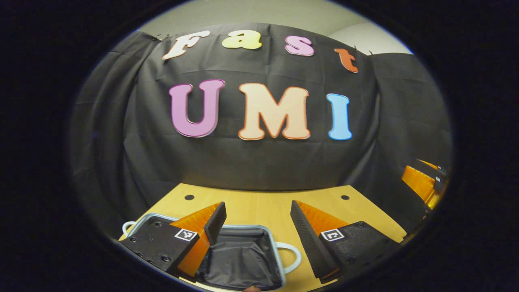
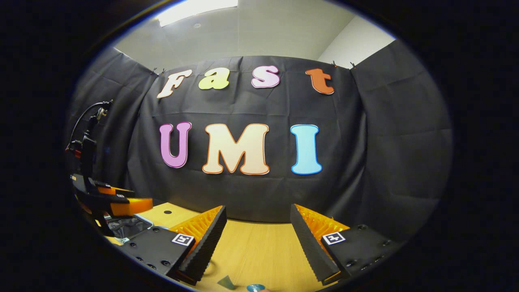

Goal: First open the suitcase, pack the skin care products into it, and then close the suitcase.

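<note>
Both grippers hang with jaws spread and empty – left gripper (image 1: 257, 227) over the open suitcase (image 1: 243, 259) on the bench (image 1: 259, 202), right gripper (image 2: 257, 237) above small items (image 2: 255, 288); they might slip, I'd judge

One open grey-rimmed suitcase (image 1: 239, 259) with black lining is lying under the left claw (image 1: 257, 223). Two orange-and-black claws are showing; the right claw (image 2: 257, 231) is hovering above two small bluish items (image 2: 255, 288), too cropped to identify.
</note>
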Tool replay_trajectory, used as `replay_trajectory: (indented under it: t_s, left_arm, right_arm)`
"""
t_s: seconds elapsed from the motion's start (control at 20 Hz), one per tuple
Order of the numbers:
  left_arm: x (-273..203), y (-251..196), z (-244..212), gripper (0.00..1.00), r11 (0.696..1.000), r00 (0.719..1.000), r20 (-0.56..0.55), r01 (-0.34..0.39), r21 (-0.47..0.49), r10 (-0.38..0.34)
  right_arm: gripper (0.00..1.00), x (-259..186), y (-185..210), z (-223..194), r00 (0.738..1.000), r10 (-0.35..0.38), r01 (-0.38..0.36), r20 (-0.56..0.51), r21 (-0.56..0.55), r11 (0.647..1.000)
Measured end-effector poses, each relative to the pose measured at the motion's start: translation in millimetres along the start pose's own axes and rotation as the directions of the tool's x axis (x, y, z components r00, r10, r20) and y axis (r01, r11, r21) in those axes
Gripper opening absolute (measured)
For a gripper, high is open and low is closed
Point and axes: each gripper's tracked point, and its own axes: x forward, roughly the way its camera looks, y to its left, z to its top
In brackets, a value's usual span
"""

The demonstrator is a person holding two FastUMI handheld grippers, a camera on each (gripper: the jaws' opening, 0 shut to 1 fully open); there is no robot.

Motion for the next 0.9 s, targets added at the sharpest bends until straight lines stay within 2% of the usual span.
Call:
replay_trajectory:
  t_s: [0.2,0.4,0.9]
  left_arm:
    - [3,-50,-22,0.94,0.997,0.996,-0.046,0.071,-0.003,-0.071]
    - [7,-86,-52,0.95,0.994,0.988,-0.108,0.111,-0.012,-0.112]
    - [10,-136,-136,0.95,0.985,0.944,-0.280,0.161,-0.064,-0.172]
  right_arm:
    - [0.99,-8,-24,-1,1.000,-0.008,0.008,-0.003,-0.011,1.000]
    - [1.00,-19,-44,-6,1.000,-0.008,0.007,-0.014,-0.022,1.000]
    - [0.98,-37,-74,-18,0.999,-0.007,0.004,-0.050,-0.056,0.998]
